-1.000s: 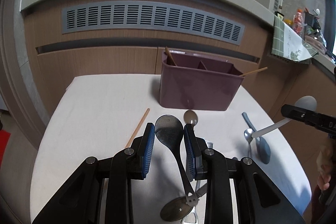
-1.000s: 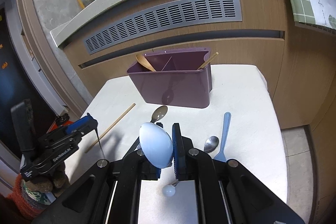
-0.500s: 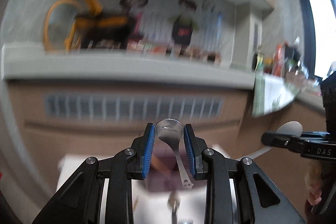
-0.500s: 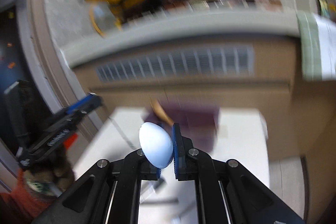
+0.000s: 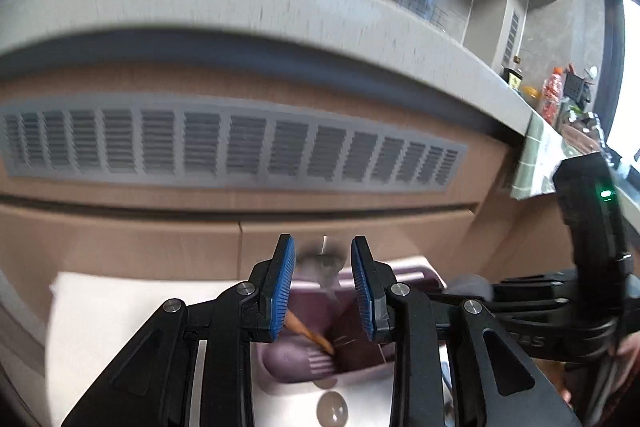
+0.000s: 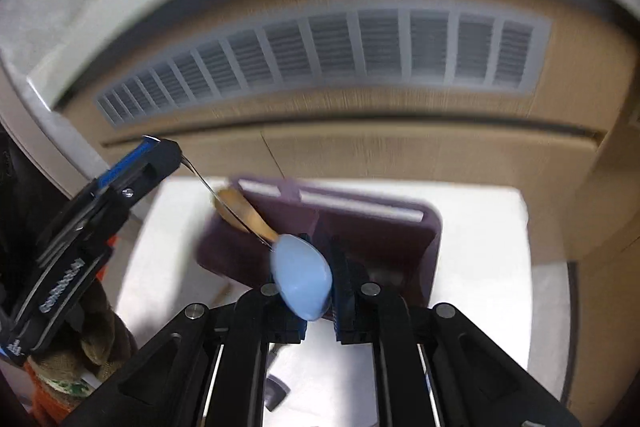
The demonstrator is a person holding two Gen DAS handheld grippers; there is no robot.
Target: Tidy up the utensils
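Left wrist view: one pair of left tongs [image 5: 323,287] with two blue pads, and one blurred metal spoon [image 5: 321,262] with its bowl between their tips. The jaws stand at a middling width and have just been opening. A thin gap shows on either side of the bowl, so the pads look just clear of it. Below the tips sits one purple organizer bin [image 5: 280,363]. Nearer the camera than the bin, under the tongs, one more spoon bowl [image 5: 332,407] lies on the white table [image 5: 140,299].

From the right wrist, one pair of right tongs [image 6: 320,267] holds one light blue spoon [image 6: 302,279]. Its bowl stands up in front of the left finger and touches the right pad. The jaws are narrow and have just been opening slightly, with the spoon between them. The metal spoon's thin handle slants down from the left tongs' tips toward the bin's left end.

The bin lies directly beyond the right tongs and is split by a divider. Its left compartment holds one wooden spoon [image 6: 240,207], leaning out over the rim. What the right compartment holds is too blurred to tell. One grey vent grille [image 6: 340,55] runs across the cabinet behind.
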